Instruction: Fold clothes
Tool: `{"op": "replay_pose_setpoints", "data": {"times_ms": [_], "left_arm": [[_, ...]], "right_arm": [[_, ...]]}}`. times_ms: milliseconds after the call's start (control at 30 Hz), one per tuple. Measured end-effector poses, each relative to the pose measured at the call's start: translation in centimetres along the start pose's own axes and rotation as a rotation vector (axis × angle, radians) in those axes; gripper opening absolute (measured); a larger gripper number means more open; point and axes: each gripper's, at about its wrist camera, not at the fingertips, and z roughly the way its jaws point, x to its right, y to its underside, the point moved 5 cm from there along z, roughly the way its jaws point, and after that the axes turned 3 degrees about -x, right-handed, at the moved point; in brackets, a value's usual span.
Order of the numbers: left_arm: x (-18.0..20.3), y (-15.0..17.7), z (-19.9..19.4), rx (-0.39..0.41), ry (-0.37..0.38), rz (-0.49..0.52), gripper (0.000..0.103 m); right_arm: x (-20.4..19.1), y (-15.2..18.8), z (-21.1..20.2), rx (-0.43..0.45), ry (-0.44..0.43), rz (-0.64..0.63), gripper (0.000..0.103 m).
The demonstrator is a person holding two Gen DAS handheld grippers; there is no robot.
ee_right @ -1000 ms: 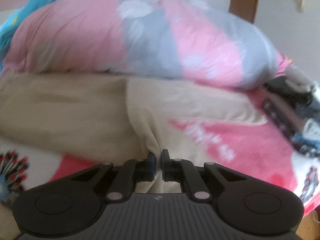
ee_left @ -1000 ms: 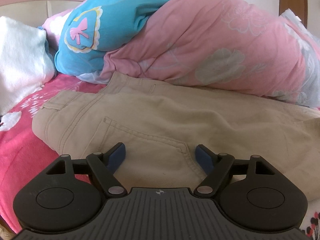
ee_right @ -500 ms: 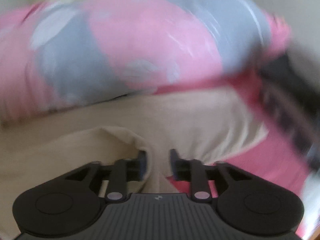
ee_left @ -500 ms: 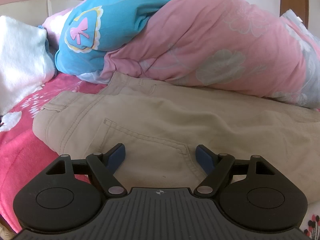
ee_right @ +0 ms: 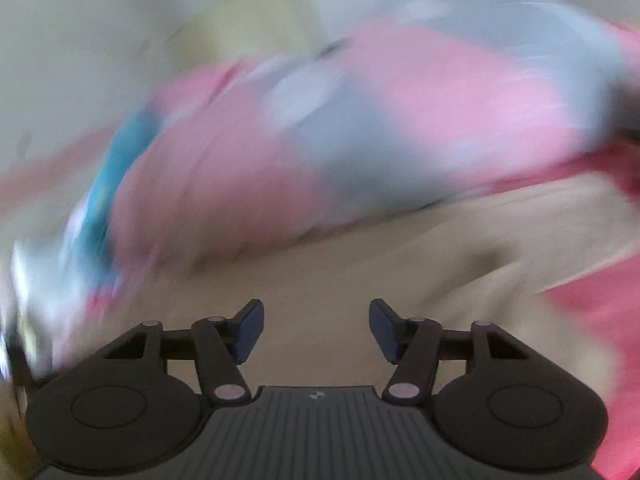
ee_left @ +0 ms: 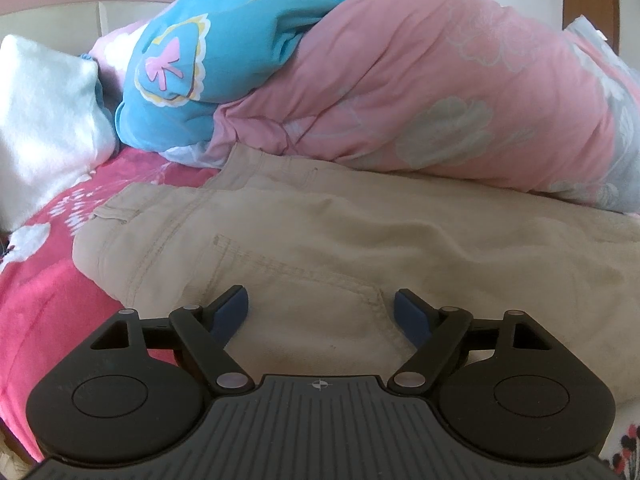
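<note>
While the left gripper [ee_left: 320,312] hangs low over a pair of beige trousers [ee_left: 340,240], its blue-padded fingers [ee_left: 232,312] stand wide apart and are opening, with only flat cloth under the gap and nothing pinched. Spread across a bright pink bedspread [ee_left: 44,288], the trousers show a stitched back pocket just ahead of the pads; their right end runs out of frame. Behind them a pink floral duvet [ee_left: 460,92] is heaped against a blue patterned quilt [ee_left: 208,60], with a white pillow [ee_left: 44,120] at far left. Seen through heavy motion blur, the right gripper [ee_right: 316,330] has its jaws parted and opening above the same beige fabric, gripping nothing; the bedding beyond is smeared into pink, grey and blue streaks.
</note>
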Motion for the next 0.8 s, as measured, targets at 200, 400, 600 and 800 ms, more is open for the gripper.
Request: {"op": "replay_pose_setpoints", "data": {"times_ms": [200,400,600,800], "left_arm": [[-0.4,-0.2,0.3,0.002,0.016,-0.01,0.084],[-0.5,0.0,0.5,0.009,0.024,-0.008,0.085],[-0.5,0.0,0.4,0.01,0.022,-0.014,0.085],[-0.5,0.0,0.5,0.006,0.018,-0.023,0.085]], "right_arm": [[-5.9,4.0,6.0,-0.108,0.01,-0.149,0.044],[-4.9,4.7,7.5,-0.129,0.084,-0.126,0.007],[-3.3,4.7,5.8,-0.11,0.062,-0.013,0.0],[-0.7,4.5,-0.2,-0.03,0.058,0.103,0.0]]}}
